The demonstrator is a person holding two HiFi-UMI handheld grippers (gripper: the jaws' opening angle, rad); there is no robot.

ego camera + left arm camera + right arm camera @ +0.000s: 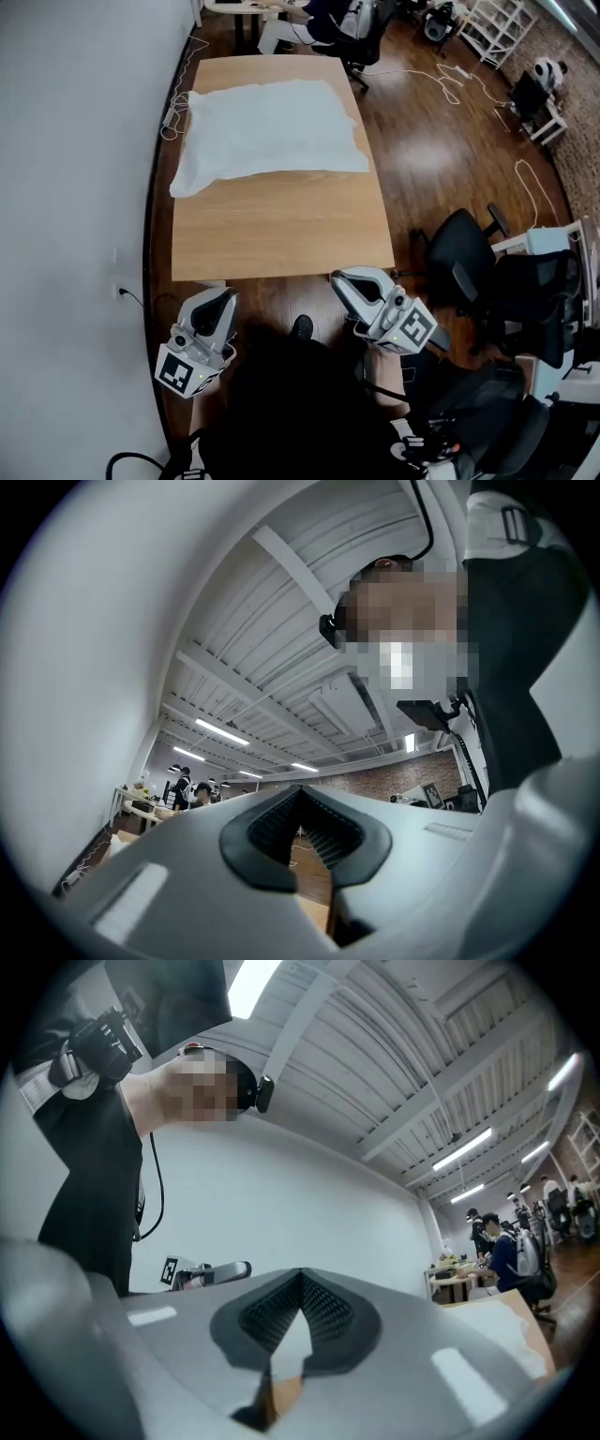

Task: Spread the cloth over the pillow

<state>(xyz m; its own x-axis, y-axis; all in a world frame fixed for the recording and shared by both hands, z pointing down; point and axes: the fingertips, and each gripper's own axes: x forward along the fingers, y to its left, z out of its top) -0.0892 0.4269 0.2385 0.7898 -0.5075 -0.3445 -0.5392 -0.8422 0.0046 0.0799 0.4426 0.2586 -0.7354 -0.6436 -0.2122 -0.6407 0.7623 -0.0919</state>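
Note:
A white cloth (pixel 267 129) lies spread over the pillow on the far half of the wooden table (pixel 281 230); the pillow itself is hidden under it. Both grippers hang below the table's near edge, close to the person's body, far from the cloth. My left gripper (pixel 217 302) is shut with nothing in it, and its jaws (pixel 302 794) meet at the tips, pointing up at the ceiling. My right gripper (pixel 349 282) is also shut and empty; its view shows the closed jaws (pixel 300 1279), a white wall and a corner of the cloth (pixel 511 1330) at the right.
A white wall (pixel 75 187) runs along the table's left side, with cables at its foot. Black office chairs (pixel 487 262) stand to the right on the wooden floor (pixel 431 141). People sit at desks (pixel 319 23) beyond the table's far end.

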